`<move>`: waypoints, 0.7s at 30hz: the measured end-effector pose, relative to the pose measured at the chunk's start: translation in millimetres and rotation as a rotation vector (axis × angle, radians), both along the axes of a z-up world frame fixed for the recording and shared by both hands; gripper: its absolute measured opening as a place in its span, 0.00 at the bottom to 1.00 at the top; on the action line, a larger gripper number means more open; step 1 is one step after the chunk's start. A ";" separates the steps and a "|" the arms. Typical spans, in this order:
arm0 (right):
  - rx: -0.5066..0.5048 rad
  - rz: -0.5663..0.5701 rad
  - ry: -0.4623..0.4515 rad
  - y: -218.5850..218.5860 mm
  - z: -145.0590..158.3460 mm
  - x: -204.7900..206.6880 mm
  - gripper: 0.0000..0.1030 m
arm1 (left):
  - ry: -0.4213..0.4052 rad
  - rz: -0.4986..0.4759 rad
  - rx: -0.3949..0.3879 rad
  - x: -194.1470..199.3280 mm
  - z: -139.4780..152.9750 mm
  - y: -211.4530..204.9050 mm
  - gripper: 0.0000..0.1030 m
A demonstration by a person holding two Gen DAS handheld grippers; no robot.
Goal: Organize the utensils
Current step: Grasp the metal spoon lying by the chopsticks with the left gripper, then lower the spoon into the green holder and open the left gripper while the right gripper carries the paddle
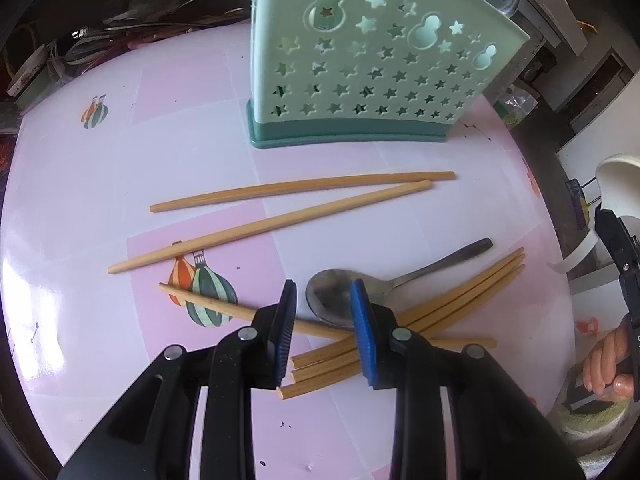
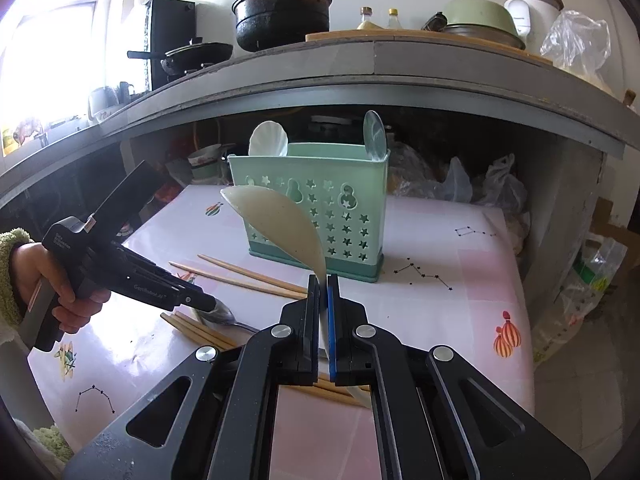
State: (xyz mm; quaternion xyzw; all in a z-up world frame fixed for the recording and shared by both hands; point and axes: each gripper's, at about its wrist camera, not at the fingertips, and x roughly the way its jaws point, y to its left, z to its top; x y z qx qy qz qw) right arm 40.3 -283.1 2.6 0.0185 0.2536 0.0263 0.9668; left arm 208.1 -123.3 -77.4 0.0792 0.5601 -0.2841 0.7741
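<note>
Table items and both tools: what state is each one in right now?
Left tool: open, above the metal spoon and chopsticks.
Right tool: shut on white rice paddle.
Metal spoon: lying flat on the table.
Chopsticks: loose on table.
Green utensil holder: upright, holding a white spoon and a metal spoon.
</note>
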 end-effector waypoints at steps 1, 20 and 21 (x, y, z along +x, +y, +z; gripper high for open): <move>0.000 0.001 0.002 -0.3 -0.8 0.6 0.02 | 0.009 0.002 0.001 0.9 -2.3 0.2 0.26; -0.039 0.004 0.022 7.5 2.7 11.3 0.02 | -0.150 0.010 -0.004 -23.7 -3.5 -10.2 0.08; -0.044 0.004 0.024 8.8 3.6 11.9 0.02 | -0.157 0.015 -0.012 -24.8 -2.8 -9.7 0.06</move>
